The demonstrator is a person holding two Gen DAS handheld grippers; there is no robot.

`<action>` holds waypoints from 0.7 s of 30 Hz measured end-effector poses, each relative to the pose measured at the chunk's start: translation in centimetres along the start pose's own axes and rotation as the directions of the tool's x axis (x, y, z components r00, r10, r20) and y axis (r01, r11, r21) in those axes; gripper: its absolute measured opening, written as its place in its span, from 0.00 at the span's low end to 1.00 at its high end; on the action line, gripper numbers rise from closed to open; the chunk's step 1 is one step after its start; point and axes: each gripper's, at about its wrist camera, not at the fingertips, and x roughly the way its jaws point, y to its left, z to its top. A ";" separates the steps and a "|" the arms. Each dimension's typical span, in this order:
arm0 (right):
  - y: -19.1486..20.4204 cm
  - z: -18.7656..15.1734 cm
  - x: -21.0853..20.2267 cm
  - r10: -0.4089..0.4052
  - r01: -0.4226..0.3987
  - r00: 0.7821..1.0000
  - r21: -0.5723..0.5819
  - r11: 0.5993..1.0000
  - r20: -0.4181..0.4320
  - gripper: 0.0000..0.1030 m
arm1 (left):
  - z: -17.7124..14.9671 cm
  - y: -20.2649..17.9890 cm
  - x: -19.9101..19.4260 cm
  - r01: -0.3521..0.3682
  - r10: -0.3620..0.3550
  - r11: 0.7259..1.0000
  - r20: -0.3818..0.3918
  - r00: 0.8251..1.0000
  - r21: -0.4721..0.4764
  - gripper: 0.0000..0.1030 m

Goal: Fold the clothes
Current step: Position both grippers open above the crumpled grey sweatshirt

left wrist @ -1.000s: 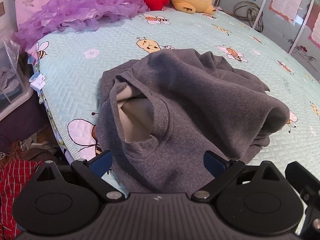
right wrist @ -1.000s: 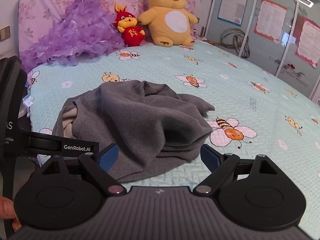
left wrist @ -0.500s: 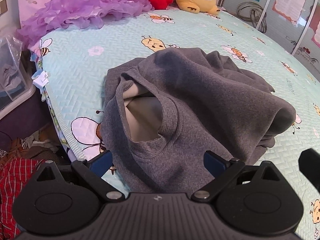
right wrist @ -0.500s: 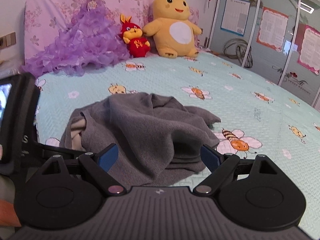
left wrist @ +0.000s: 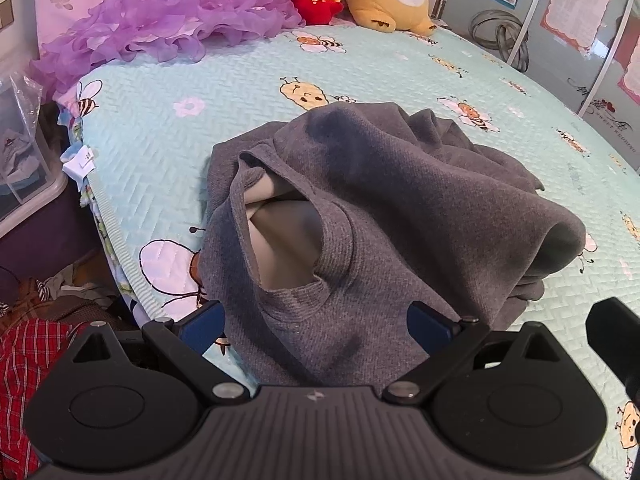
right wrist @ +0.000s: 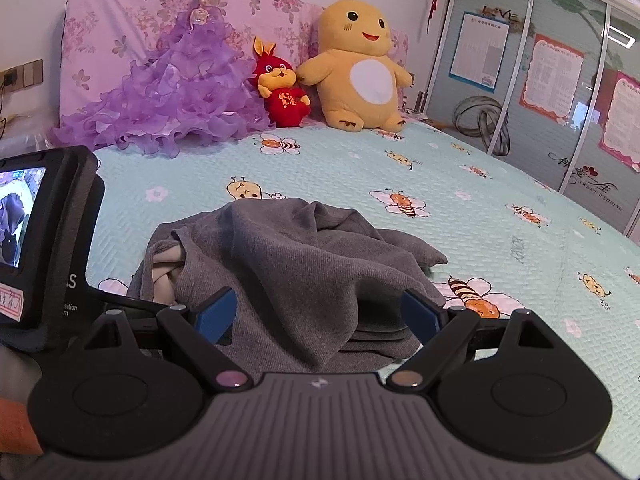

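A crumpled grey sweater (left wrist: 400, 208) lies in a heap on the bed near its front left corner, its ribbed neck opening (left wrist: 288, 232) facing up and showing a pale lining. My left gripper (left wrist: 316, 324) hovers open over the sweater's near edge, blue pads on either side of the cloth without touching it. In the right wrist view the same grey sweater (right wrist: 296, 264) sits just ahead of my right gripper (right wrist: 316, 316), which is open and empty. The left gripper's body (right wrist: 44, 248) shows at the left of that view.
The bed (right wrist: 400, 168) has a light blue bee-print cover. A doll in a purple ruffled dress (right wrist: 176, 92), a red plush (right wrist: 282, 88) and a yellow plush (right wrist: 360, 68) stand at the headboard. Clothes (left wrist: 24, 360) and a plastic bin (left wrist: 24, 160) lie beside the bed's left edge.
Both grippers have drawn back and risen a little from the sweater, and the right view now tilts up toward the headboard. The sweater has not moved.
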 end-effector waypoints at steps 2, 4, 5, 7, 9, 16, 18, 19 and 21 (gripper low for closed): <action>0.0 0.0 -0.1 0.000 0.000 1.000 0.002 1.000 0.002 0.86 | 0.0 -0.1 -0.1 0.006 -0.006 1.000 0.001 1.000 0.004 0.97; 0.0 0.1 -0.2 -0.001 0.001 1.000 0.005 1.000 0.001 0.86 | 0.0 -0.1 -0.1 0.010 -0.010 1.000 0.001 1.000 0.006 0.97; 0.0 0.2 -0.2 -0.002 0.002 1.000 0.005 1.000 0.002 0.86 | 0.0 -0.1 -0.1 0.012 -0.012 1.000 0.001 1.000 0.006 0.97; 0.0 0.2 -0.2 -0.002 0.002 1.000 0.005 1.000 0.001 0.86 | 0.0 -0.2 -0.1 0.013 -0.013 1.000 0.001 1.000 0.006 0.97; 0.1 0.2 -0.2 -0.002 0.002 1.000 0.005 1.000 -0.001 0.86 | 0.1 -0.1 -0.1 0.013 -0.013 1.000 0.001 1.000 0.004 0.97; 0.2 0.1 -0.2 -0.003 0.003 1.000 0.000 1.000 0.000 0.86 | 0.2 0.1 -0.1 0.021 -0.021 1.000 0.001 1.000 -0.010 0.97; 0.2 0.1 -0.2 -0.004 0.004 1.000 -0.003 1.000 0.000 0.86 | 0.2 0.2 -0.1 0.027 -0.028 1.000 -0.005 1.000 -0.014 0.97; 0.2 0.2 -0.2 -0.004 0.004 1.000 -0.004 1.000 0.000 0.86 | 0.3 0.3 0.0 0.030 -0.030 0.999 -0.008 1.000 -0.015 0.97; 0.3 0.3 -0.3 -0.003 0.003 1.000 -0.005 1.000 0.001 0.86 | 0.2 0.3 0.0 0.032 -0.032 0.999 -0.010 0.999 -0.017 0.97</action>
